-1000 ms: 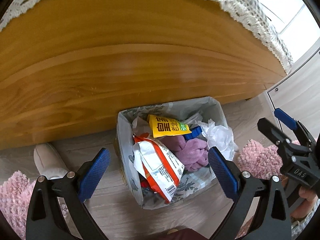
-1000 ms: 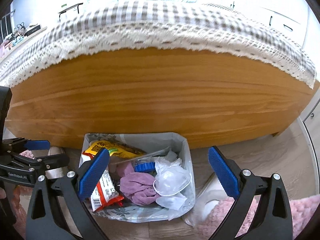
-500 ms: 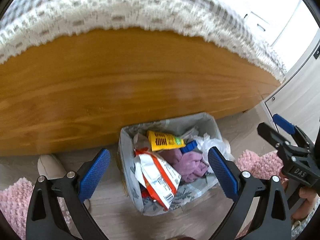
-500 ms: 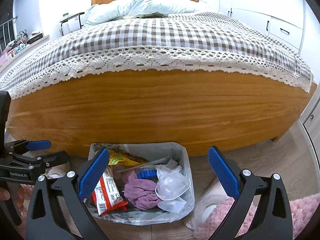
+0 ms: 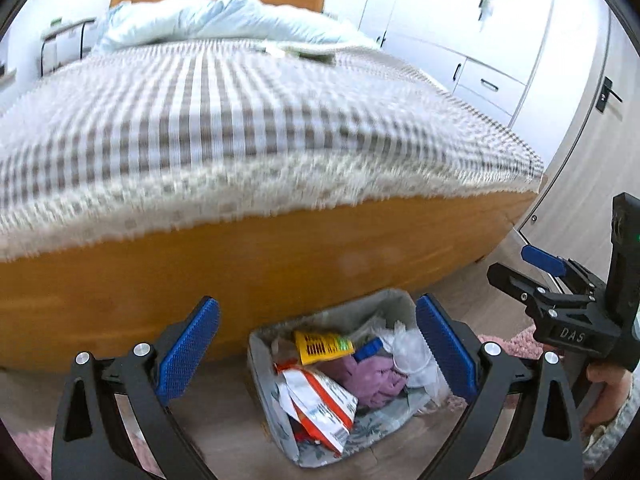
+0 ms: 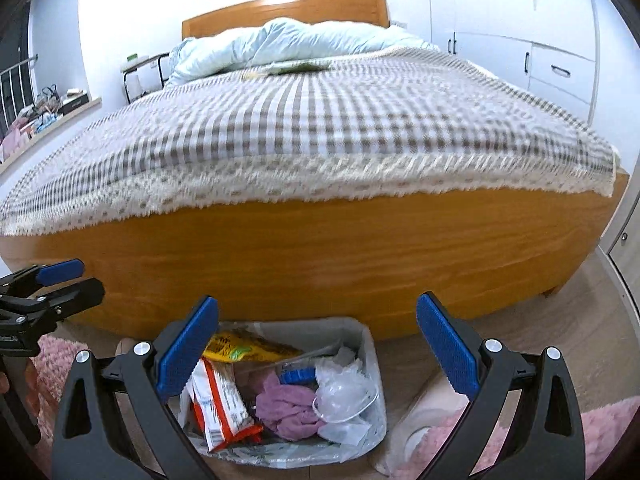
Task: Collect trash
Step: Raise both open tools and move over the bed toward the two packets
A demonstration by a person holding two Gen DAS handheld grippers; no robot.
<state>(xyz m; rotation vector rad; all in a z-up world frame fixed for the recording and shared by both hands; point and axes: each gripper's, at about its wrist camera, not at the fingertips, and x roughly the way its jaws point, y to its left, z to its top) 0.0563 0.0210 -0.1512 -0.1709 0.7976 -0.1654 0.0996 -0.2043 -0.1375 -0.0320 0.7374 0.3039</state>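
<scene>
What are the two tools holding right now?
Nothing. The left tool and the right tool are both wide open and empty, above the trash bin by the bed.

A: What fills the background?
B: A wooden bed frame (image 6: 320, 252) under a checked, lace-edged bedspread (image 6: 320, 128), a pale blue duvet (image 6: 288, 46) near the headboard (image 6: 280, 10).
A: Beside it?
B: White wardrobes (image 5: 460, 20); a pink rug (image 6: 608, 424) on the floor.
</scene>
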